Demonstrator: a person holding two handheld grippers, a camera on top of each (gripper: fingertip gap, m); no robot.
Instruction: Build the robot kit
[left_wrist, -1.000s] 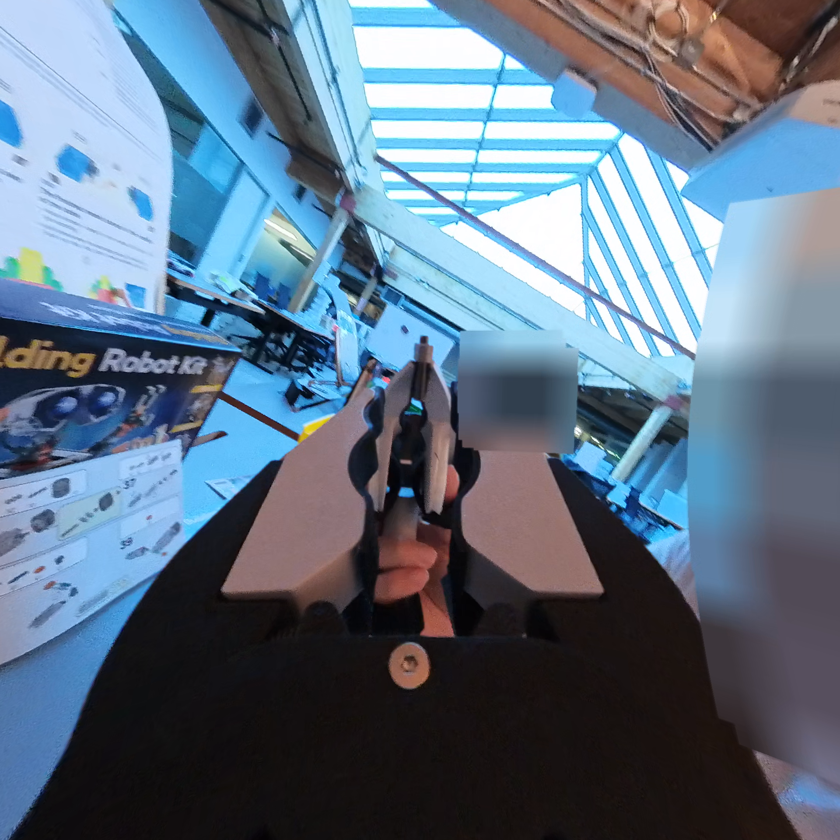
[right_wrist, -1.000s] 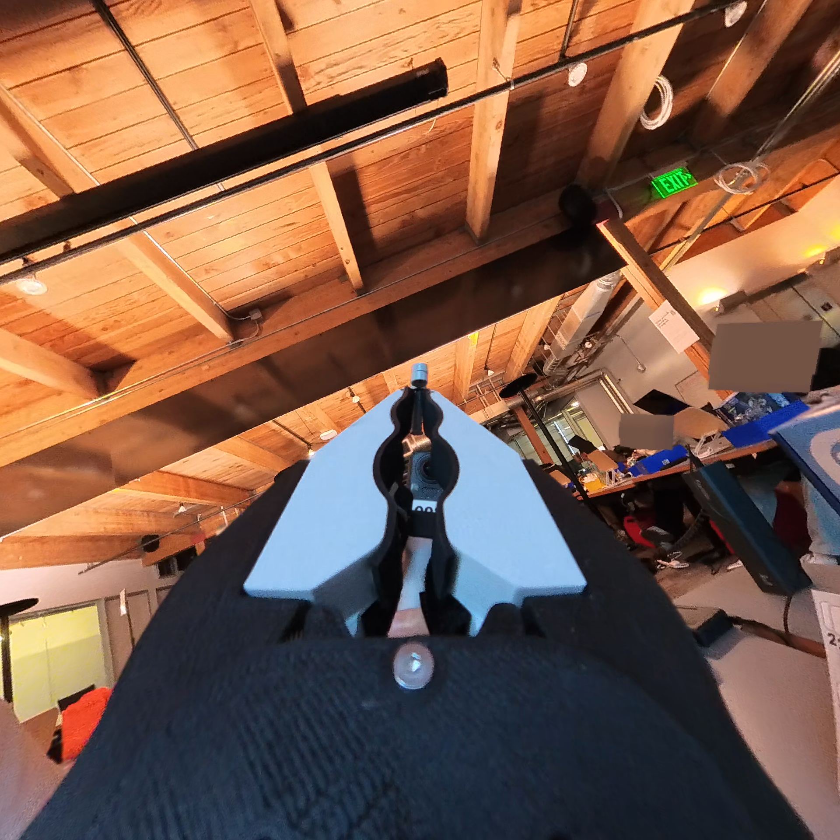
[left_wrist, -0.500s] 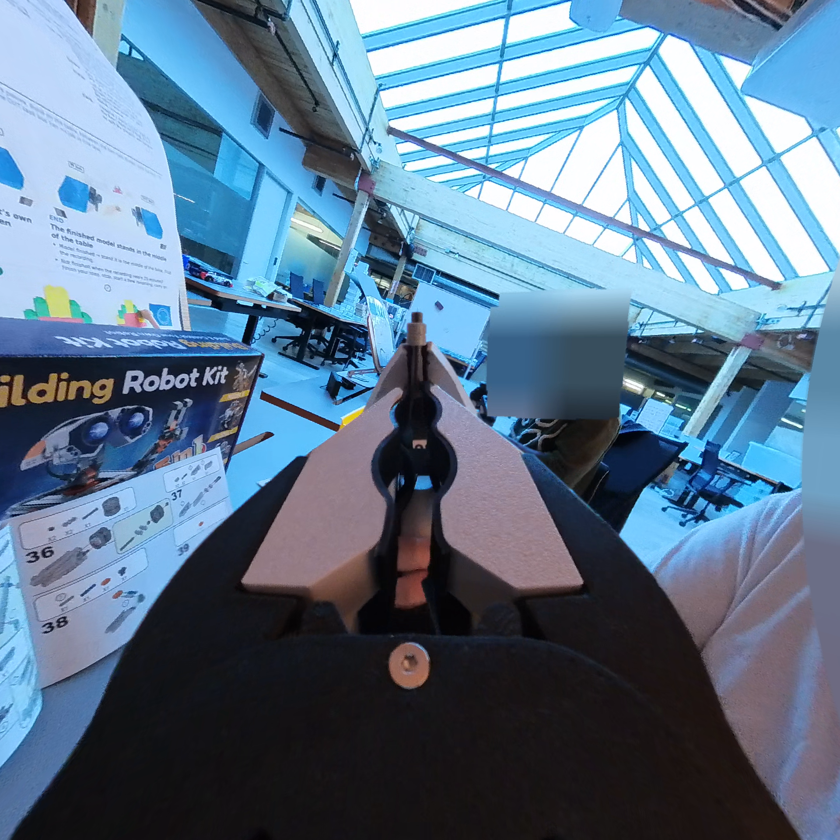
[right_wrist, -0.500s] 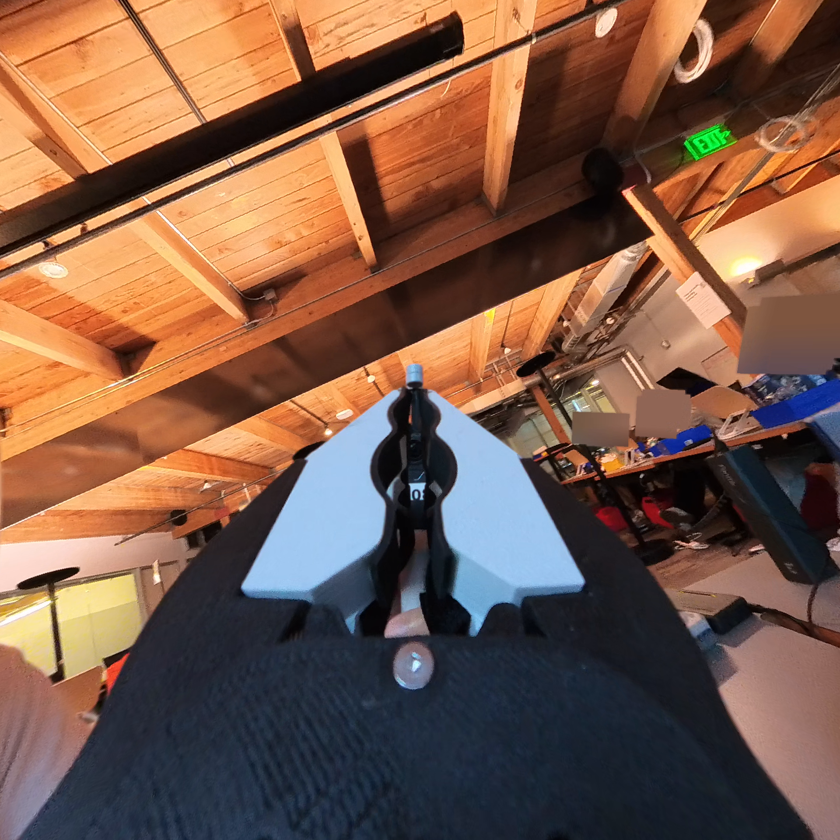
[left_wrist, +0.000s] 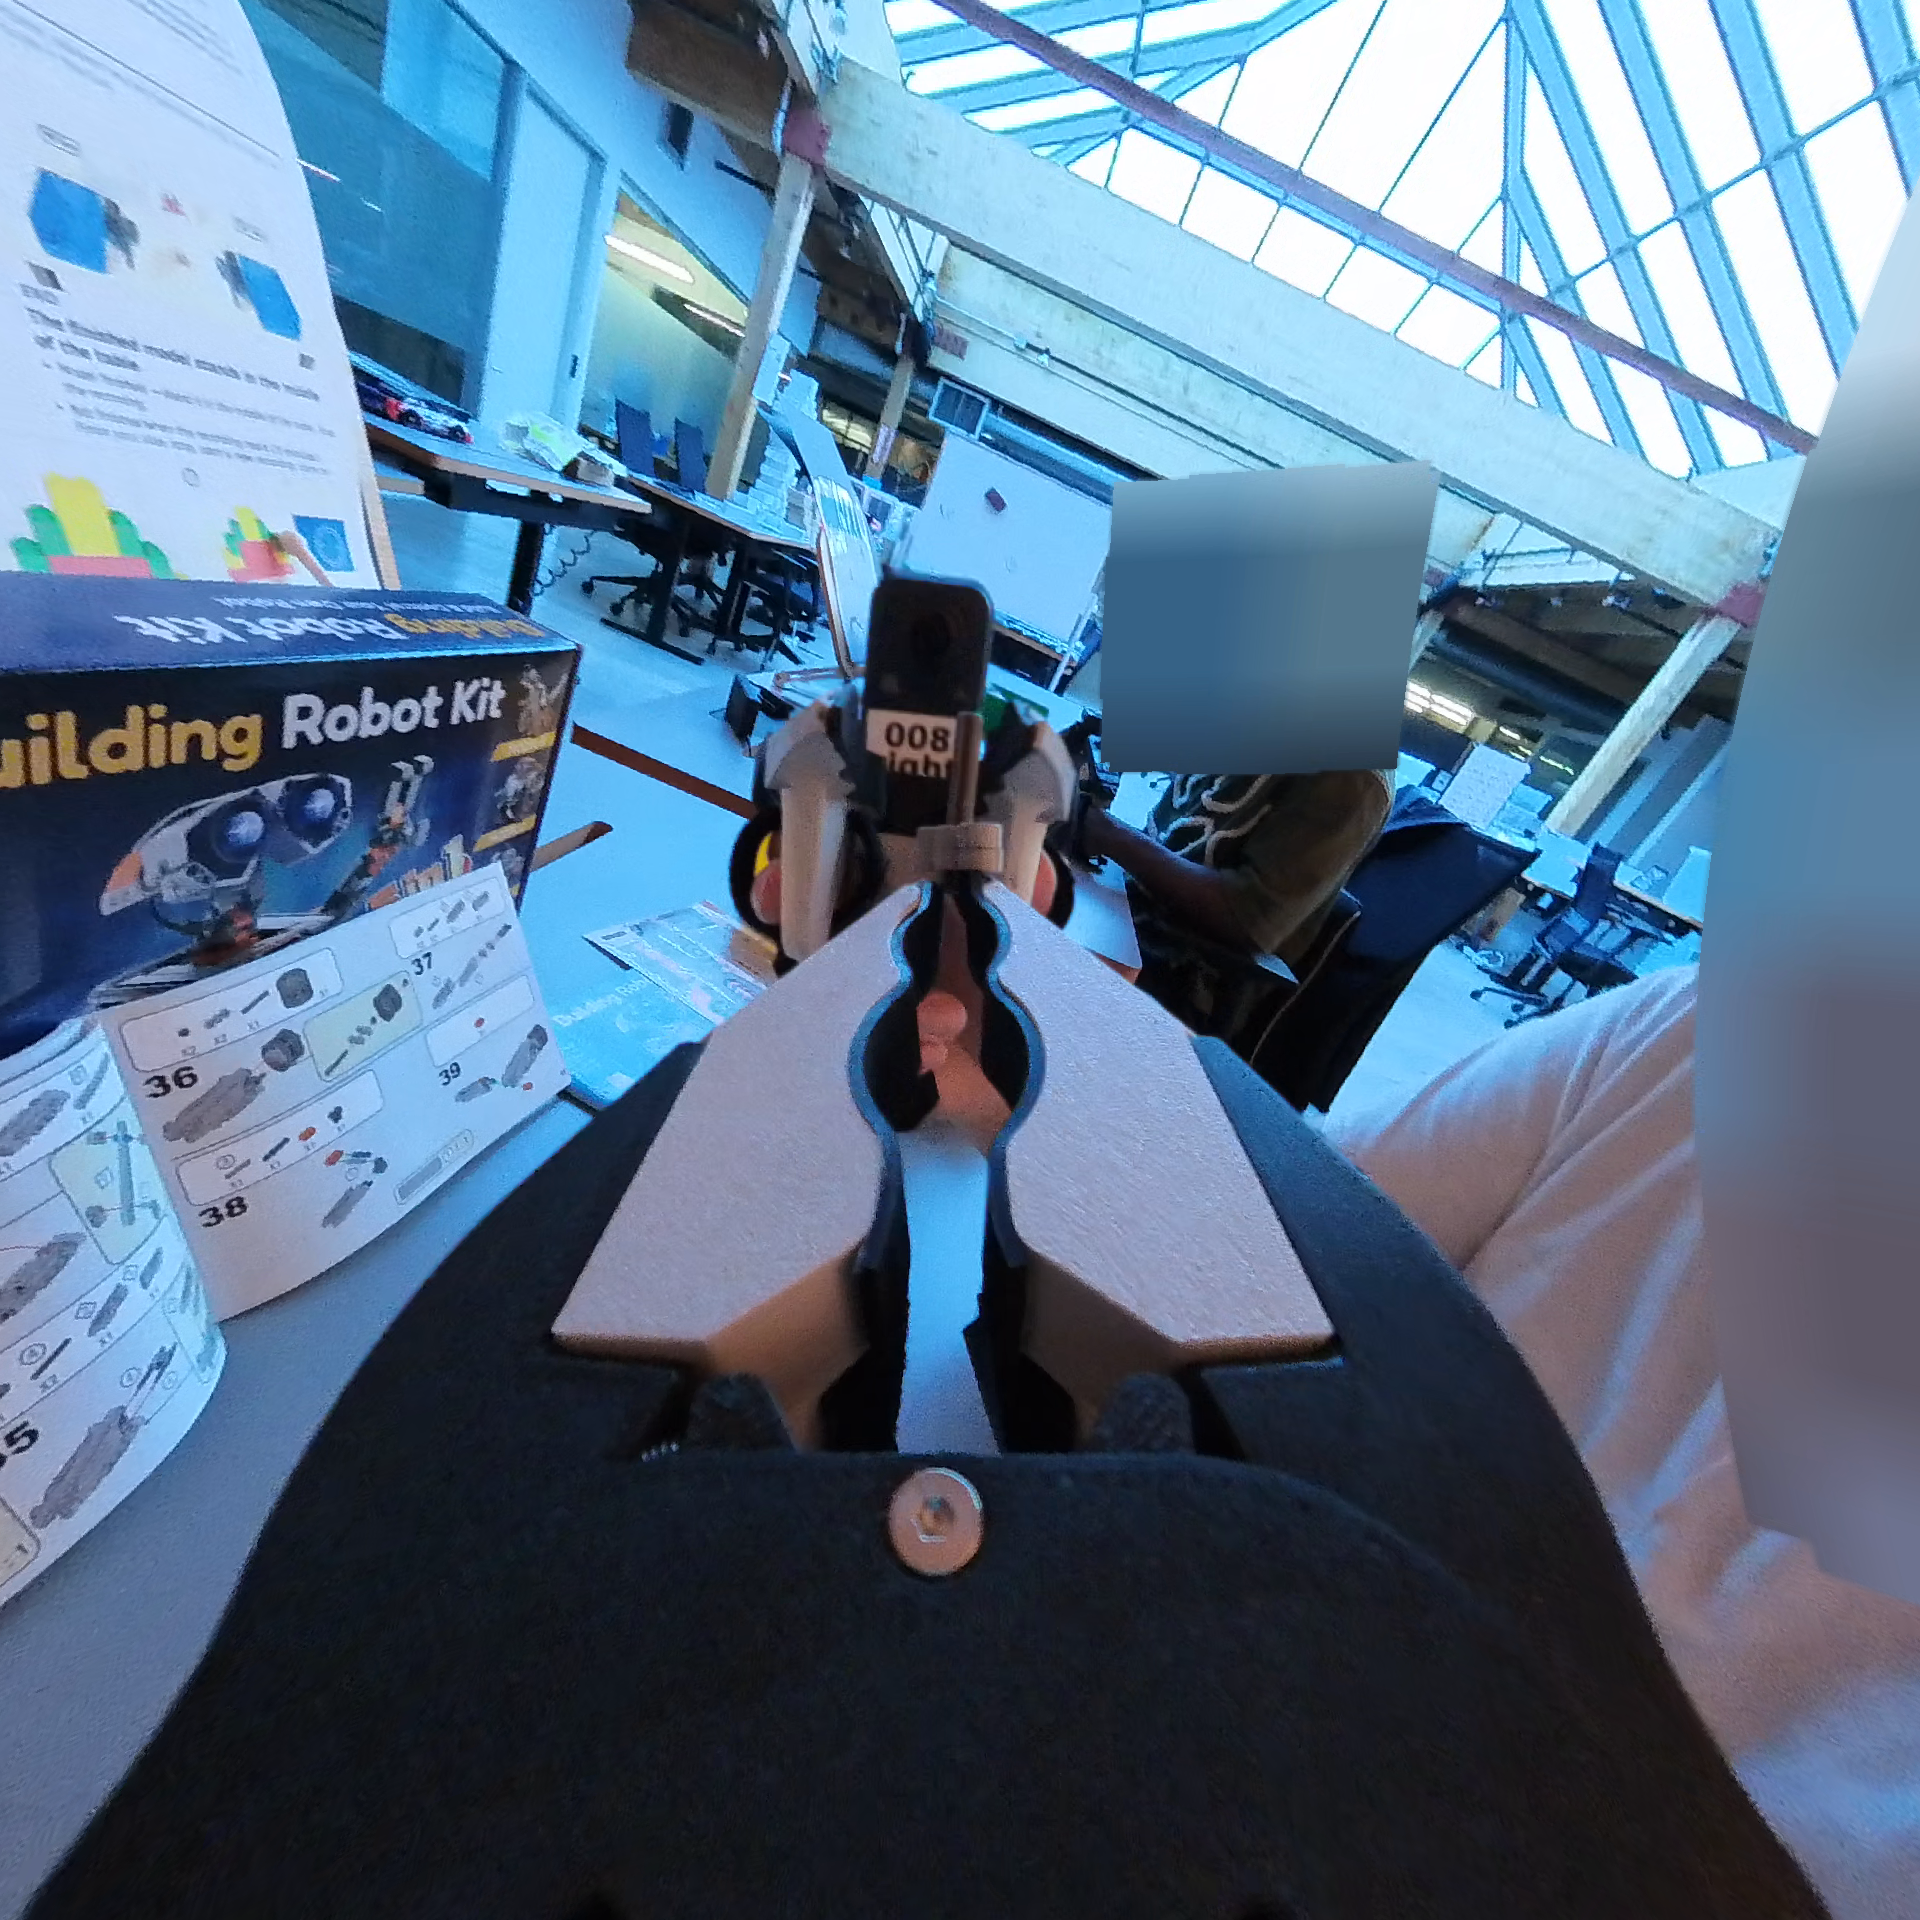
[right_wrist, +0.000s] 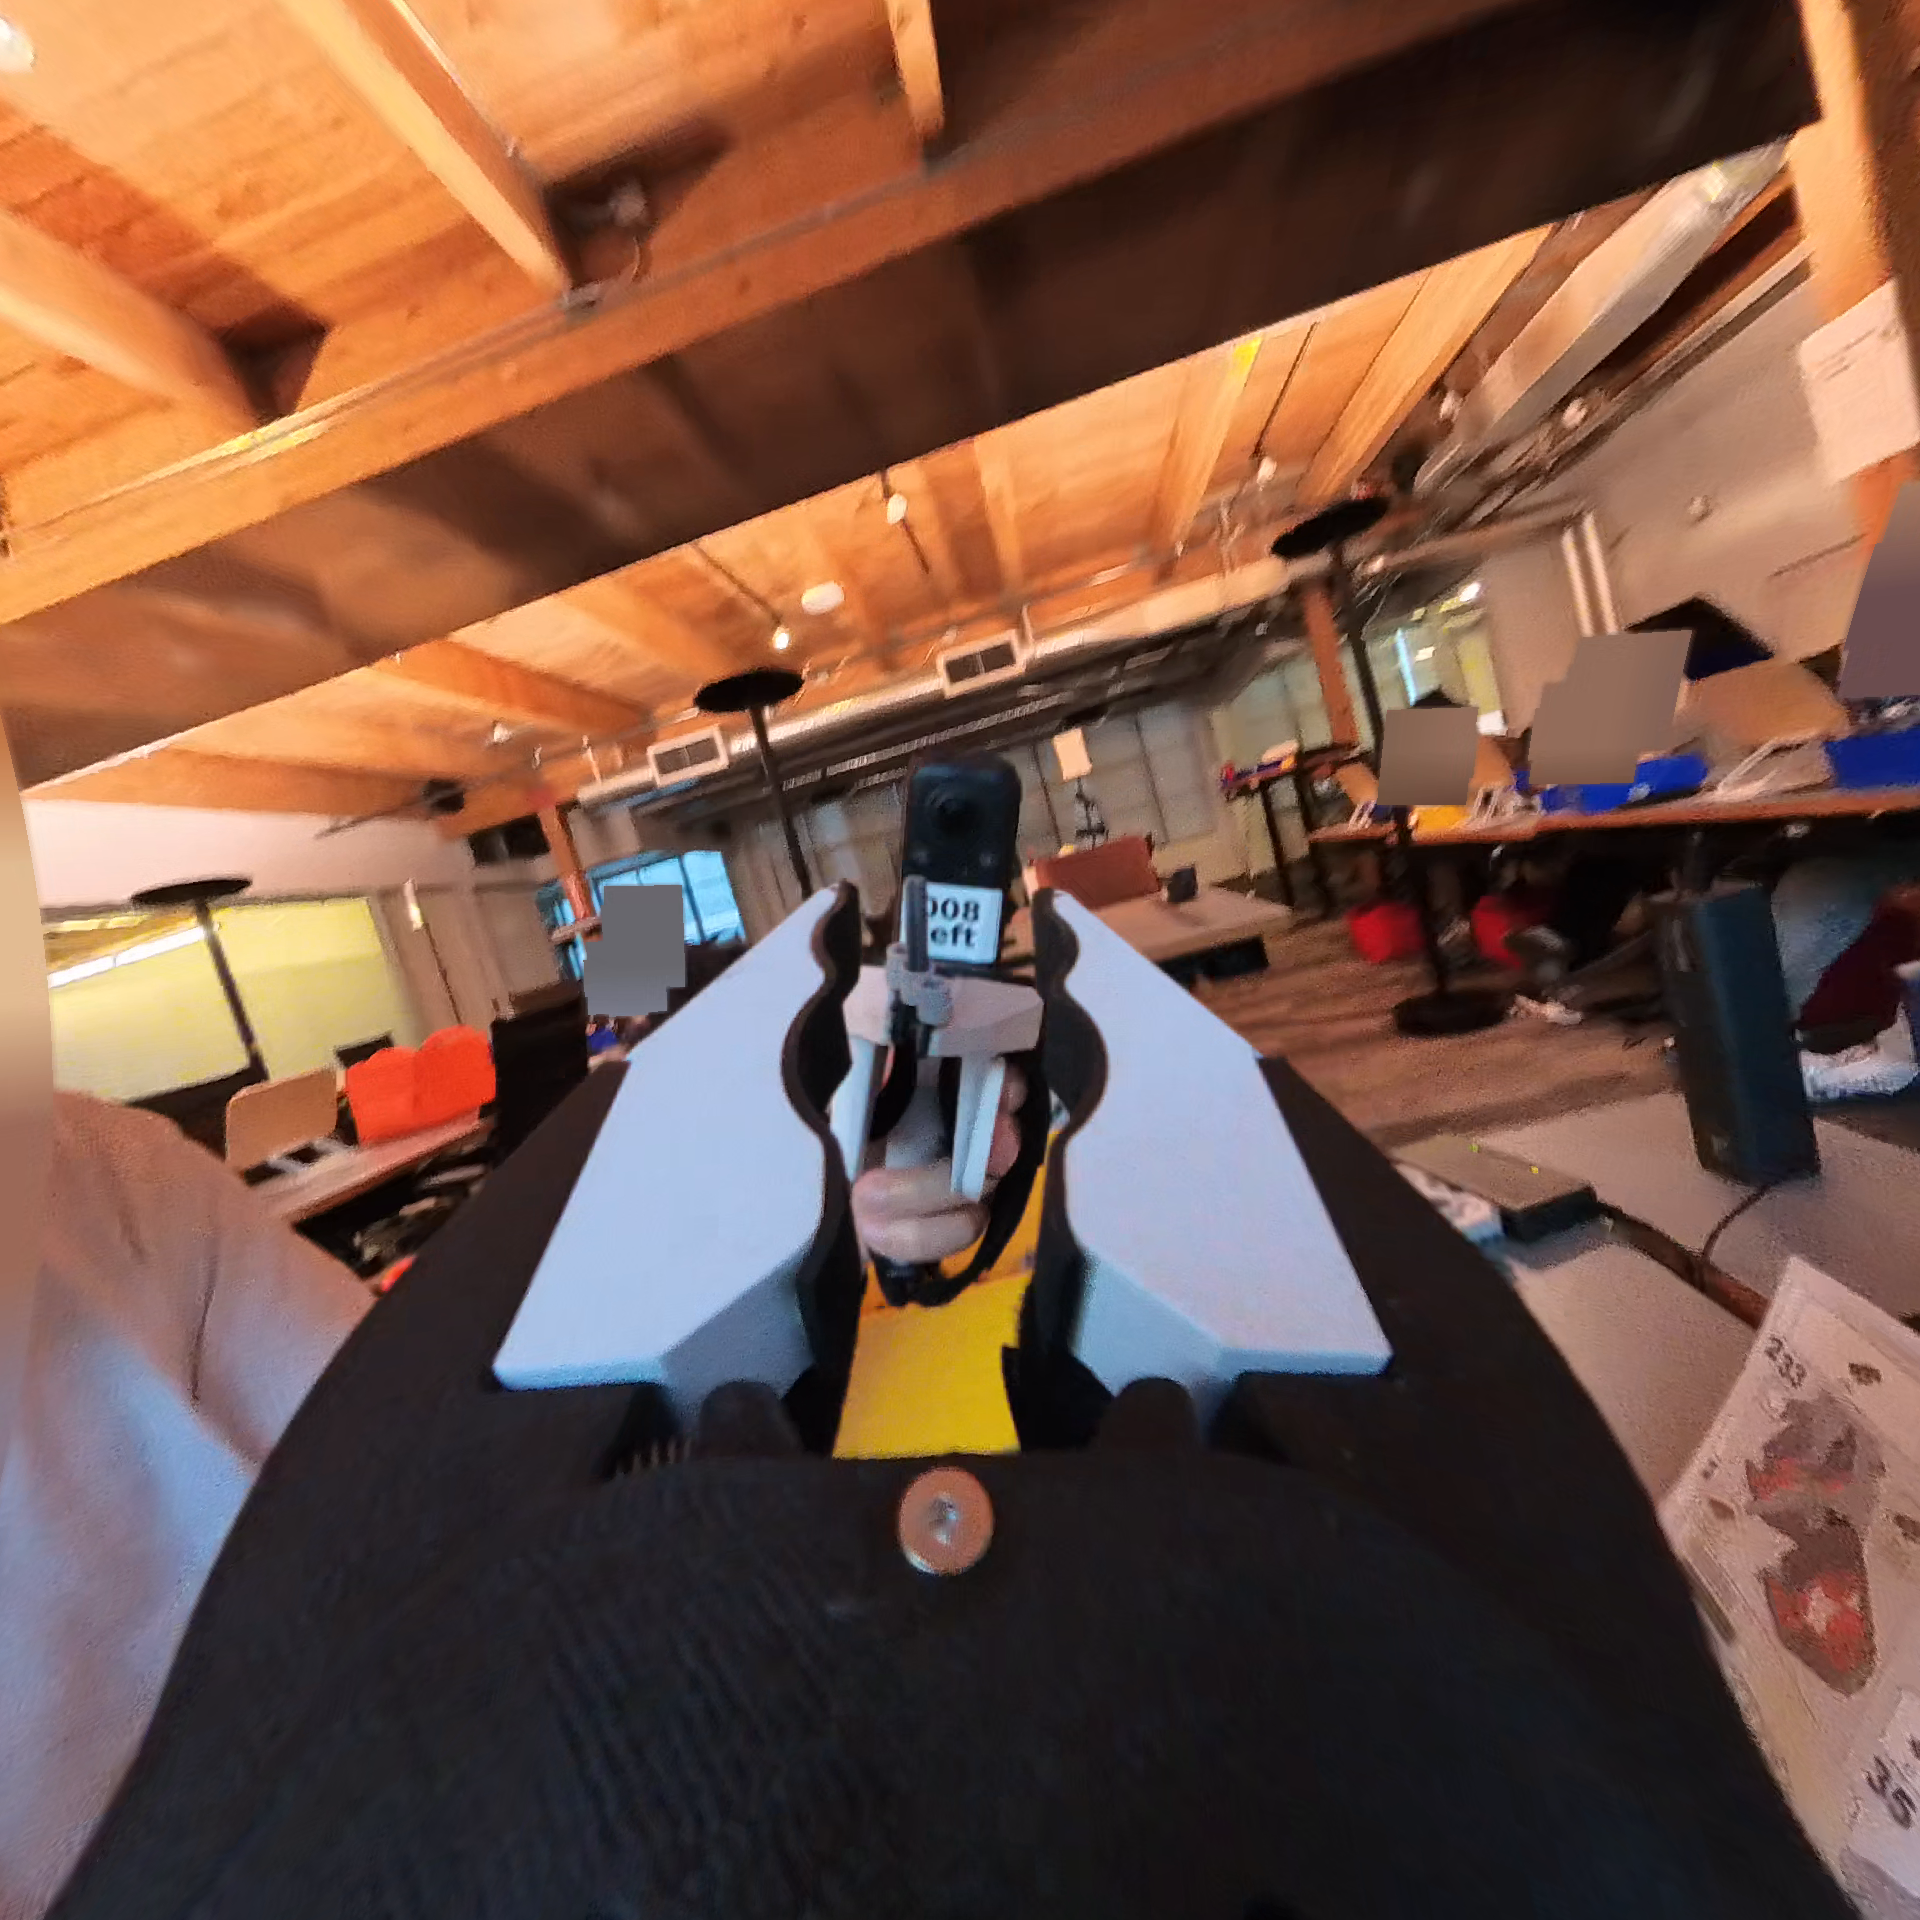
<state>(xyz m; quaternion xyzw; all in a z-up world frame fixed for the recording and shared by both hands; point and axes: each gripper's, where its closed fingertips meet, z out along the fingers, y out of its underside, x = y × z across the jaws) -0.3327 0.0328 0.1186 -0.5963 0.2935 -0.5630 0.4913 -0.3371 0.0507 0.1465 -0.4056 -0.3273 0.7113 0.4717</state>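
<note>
L view alone shows kit box (left_wrist: 260, 769); R view, ceiling beams (right_wrist: 727, 291).

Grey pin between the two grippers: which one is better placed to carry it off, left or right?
Left. The left gripper is shut on the grey pin at its lower end. The right gripper has its fingers standing open, gripping nothing.
</note>
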